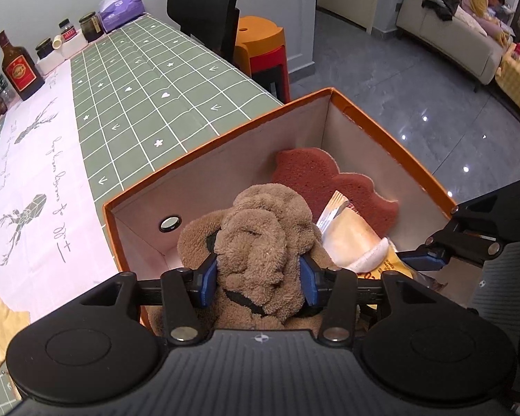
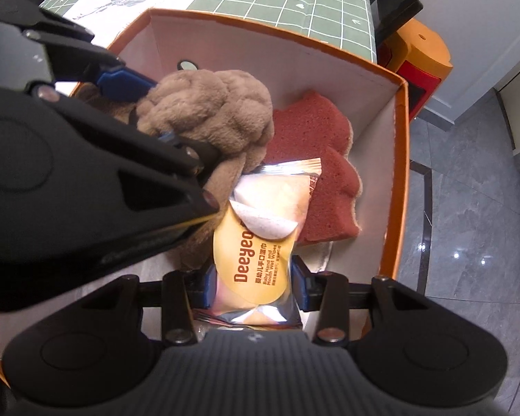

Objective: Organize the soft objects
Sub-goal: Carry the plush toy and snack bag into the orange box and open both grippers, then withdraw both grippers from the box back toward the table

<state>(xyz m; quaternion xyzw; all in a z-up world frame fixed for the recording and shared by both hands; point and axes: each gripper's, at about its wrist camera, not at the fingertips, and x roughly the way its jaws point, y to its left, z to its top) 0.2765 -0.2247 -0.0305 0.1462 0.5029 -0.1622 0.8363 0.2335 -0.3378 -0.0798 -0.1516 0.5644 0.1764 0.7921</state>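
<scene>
Jaws of the left gripper [image 1: 258, 277] are clenched on the brown plush toy [image 1: 256, 242]; the right gripper's [image 2: 251, 286] squeeze the wet-wipes pack [image 2: 256, 260] between them, inside the orange box [image 2: 397, 173].

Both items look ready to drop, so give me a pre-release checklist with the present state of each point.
1. Left hand-held gripper clamps brown plush toy: ok.
2. Right hand-held gripper clamps wet wipes pack: ok.
3. Both items over the orange box: ok.
4. Red sponge already inside: ok.
5. Free floor space under the toy: cannot tell.
</scene>
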